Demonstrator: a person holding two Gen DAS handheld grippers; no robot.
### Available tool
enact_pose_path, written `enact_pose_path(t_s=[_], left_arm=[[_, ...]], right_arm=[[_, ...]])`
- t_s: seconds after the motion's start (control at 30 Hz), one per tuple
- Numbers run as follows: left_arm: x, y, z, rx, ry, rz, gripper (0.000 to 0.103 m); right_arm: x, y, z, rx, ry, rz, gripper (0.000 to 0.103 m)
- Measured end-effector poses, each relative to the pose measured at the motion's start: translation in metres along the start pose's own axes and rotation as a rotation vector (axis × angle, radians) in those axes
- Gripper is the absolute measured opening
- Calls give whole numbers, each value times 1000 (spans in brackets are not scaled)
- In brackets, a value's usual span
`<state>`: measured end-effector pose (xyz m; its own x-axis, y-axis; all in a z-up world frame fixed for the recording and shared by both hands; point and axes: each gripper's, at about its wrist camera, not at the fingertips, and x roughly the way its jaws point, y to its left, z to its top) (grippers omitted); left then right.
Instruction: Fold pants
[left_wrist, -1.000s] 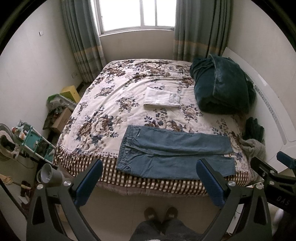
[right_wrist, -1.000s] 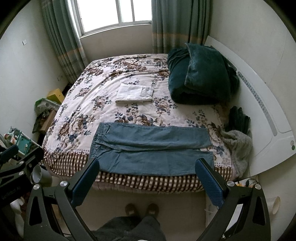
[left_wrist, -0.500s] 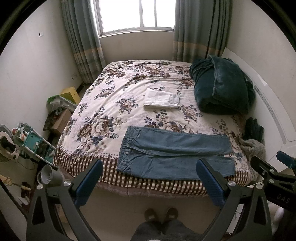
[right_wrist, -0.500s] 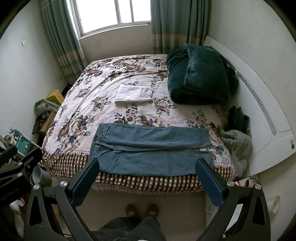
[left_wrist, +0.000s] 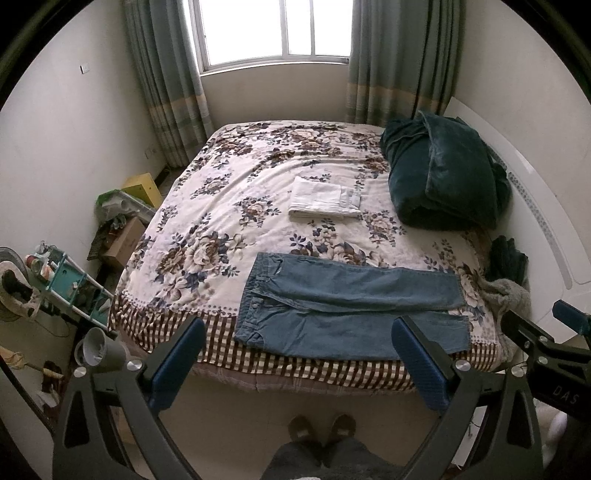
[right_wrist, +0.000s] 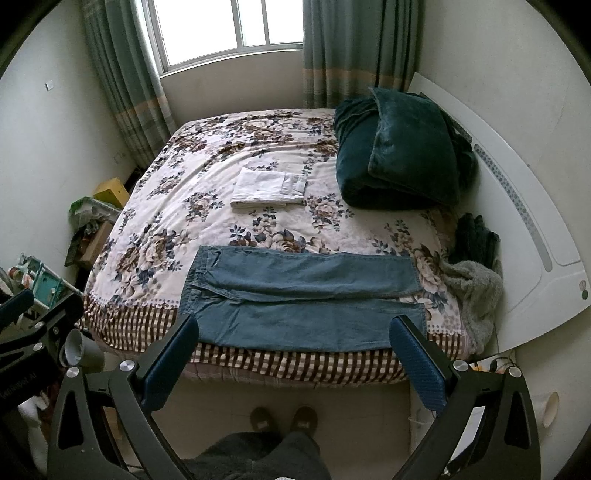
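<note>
Blue jeans (left_wrist: 351, 306) lie flat along the near edge of the floral bed (left_wrist: 229, 221), waist to the left, legs to the right; they also show in the right wrist view (right_wrist: 303, 299). My left gripper (left_wrist: 297, 350) is open and empty, held high in front of the bed, well short of the jeans. My right gripper (right_wrist: 295, 350) is also open and empty, at the same height, and part of it shows at the right edge of the left wrist view (left_wrist: 546, 343).
A folded white garment (left_wrist: 323, 197) lies mid-bed. A dark green folded blanket (left_wrist: 443, 181) sits at the far right by the white headboard (left_wrist: 546, 221). Grey and dark clothes (right_wrist: 472, 280) lie at the bed's right corner. Boxes and a teal rack (left_wrist: 70, 280) stand left.
Both views have shifted very slightly; the bed and jeans sit a touch lower in the frames. The jeans have not moved and both grippers stay open.
</note>
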<state>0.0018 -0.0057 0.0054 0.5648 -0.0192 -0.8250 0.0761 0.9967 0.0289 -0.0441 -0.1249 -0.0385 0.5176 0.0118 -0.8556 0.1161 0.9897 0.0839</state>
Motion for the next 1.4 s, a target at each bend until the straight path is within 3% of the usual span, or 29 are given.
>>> enact_pose_path(t_s=[0.17, 0.8, 0.9, 1.0, 1.1, 1.27, 1.4], left_arm=[[0, 0, 0, 0, -2, -1, 103], [2, -7, 20, -4, 13, 3, 103], [13, 2, 42, -12, 13, 38, 103], [28, -2, 41, -21, 8, 60, 103], [65, -15, 58, -32, 4, 127, 103], [115, -43, 62, -13, 40, 158, 103], [184, -62, 81, 25, 121, 184, 103]], right_arm=[[-7, 1, 14, 2, 0, 4, 103], [2, -7, 9, 15, 23, 24, 103], [21, -16, 4, 24, 37, 18, 103], [57, -28, 5, 28, 52, 3, 103], [96, -39, 12, 34, 81, -9, 103], [169, -61, 32, 42, 115, -31, 103], [246, -78, 62, 97, 184, -13, 103]])
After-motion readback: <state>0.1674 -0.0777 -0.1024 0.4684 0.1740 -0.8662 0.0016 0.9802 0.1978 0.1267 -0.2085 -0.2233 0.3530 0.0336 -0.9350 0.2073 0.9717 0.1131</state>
